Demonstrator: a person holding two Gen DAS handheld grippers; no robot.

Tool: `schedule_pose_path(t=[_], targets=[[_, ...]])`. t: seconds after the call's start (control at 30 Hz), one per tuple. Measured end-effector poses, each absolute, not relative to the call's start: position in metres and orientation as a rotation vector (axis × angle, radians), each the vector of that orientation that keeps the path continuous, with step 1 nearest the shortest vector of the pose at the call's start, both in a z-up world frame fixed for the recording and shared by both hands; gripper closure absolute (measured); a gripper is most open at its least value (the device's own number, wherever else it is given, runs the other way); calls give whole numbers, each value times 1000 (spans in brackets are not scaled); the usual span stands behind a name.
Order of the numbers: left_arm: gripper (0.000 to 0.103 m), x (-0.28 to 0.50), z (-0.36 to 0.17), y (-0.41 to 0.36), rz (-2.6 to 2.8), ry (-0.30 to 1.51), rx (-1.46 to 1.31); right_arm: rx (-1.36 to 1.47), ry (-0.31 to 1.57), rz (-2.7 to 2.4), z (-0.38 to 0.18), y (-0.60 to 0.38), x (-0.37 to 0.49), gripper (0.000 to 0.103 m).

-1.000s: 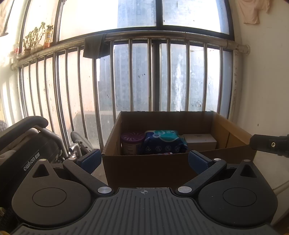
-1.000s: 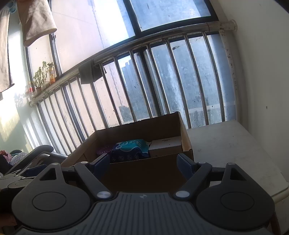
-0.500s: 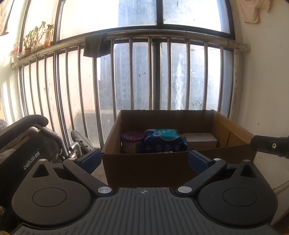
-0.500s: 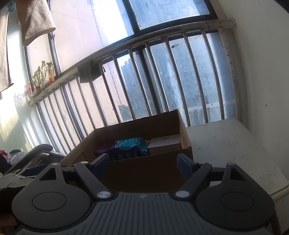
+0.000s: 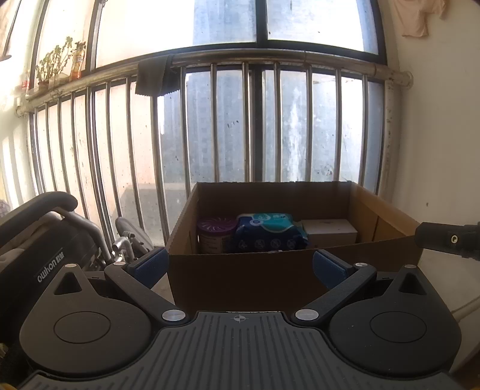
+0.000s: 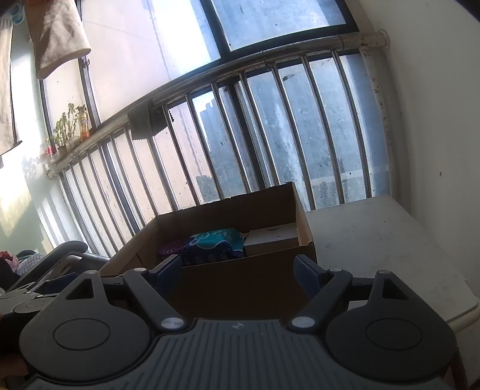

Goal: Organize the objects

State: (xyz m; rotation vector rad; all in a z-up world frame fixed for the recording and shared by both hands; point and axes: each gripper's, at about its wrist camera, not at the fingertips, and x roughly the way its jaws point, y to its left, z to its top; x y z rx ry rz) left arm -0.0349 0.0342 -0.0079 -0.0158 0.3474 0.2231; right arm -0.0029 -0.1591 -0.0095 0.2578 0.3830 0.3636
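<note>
Both grippers, left and right, gape empty; the blue pack in the box looks soft and light (squeeze its middle).

Home balcony: railing, hung laundry, plants.

Strong backlight from the window leaves the foreground dim, with fisheye bending at edges.

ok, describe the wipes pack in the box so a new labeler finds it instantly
Find the open cardboard box standing before the barred window. Three items sit in a row along its back wall; the wipes pack is the middle one. It is soft, dark blue and teal, between a round purple-lidded container and a plain white carton.
</note>
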Motion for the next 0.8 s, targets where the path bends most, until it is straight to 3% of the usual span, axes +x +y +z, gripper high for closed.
schedule_pose_path(t=[0.8], targets=[[0, -35, -8, 33, 224, 344, -14, 256, 378, 361, -9, -162, -6, 18]])
